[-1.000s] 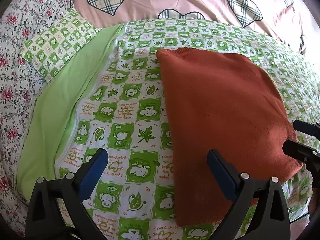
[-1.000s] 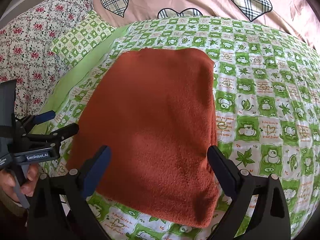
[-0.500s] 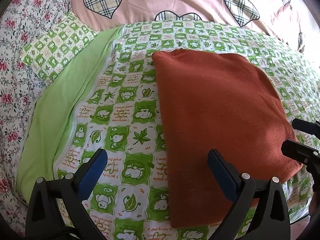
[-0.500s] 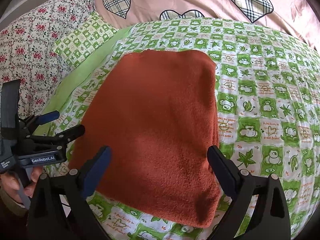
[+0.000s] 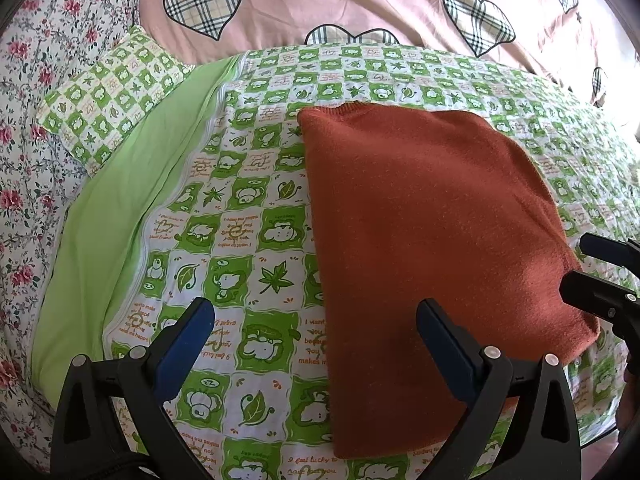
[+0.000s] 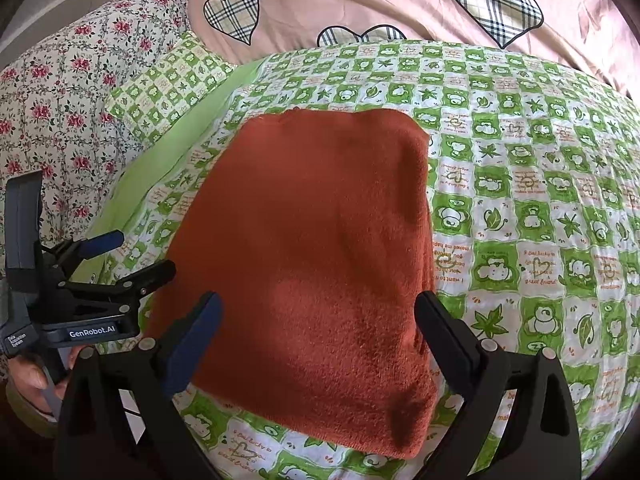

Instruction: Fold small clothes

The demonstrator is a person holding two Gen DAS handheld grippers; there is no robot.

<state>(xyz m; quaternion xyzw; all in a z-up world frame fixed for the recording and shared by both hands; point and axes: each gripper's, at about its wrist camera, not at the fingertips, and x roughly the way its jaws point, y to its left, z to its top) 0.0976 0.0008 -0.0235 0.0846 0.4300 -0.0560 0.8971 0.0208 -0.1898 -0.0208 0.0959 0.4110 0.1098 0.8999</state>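
Note:
A rust-orange knit garment [image 5: 432,248] lies folded into a flat rectangle on a green-and-white checked quilt [image 5: 240,232]. In the left wrist view my left gripper [image 5: 314,316] hovers open over the garment's near left edge, with nothing between its blue pads. My right gripper [image 5: 588,266] shows at the right border beside the garment's right corner. In the right wrist view the garment [image 6: 320,248] fills the middle, and my right gripper [image 6: 318,308] is open above its near end. My left gripper [image 6: 136,256] is open at the garment's left edge, held by a hand [image 6: 36,376].
A small pillow [image 5: 112,96] in the same checked print lies at the far left on a plain green sheet [image 5: 104,232]. A pink cover with plaid hearts [image 5: 360,0] lies across the back. Floral bedding [image 5: 24,152] runs along the left side.
The left gripper has crept rightward to the garment's left edge. Both views have pulled back slightly from the garment. Both grippers stay open.

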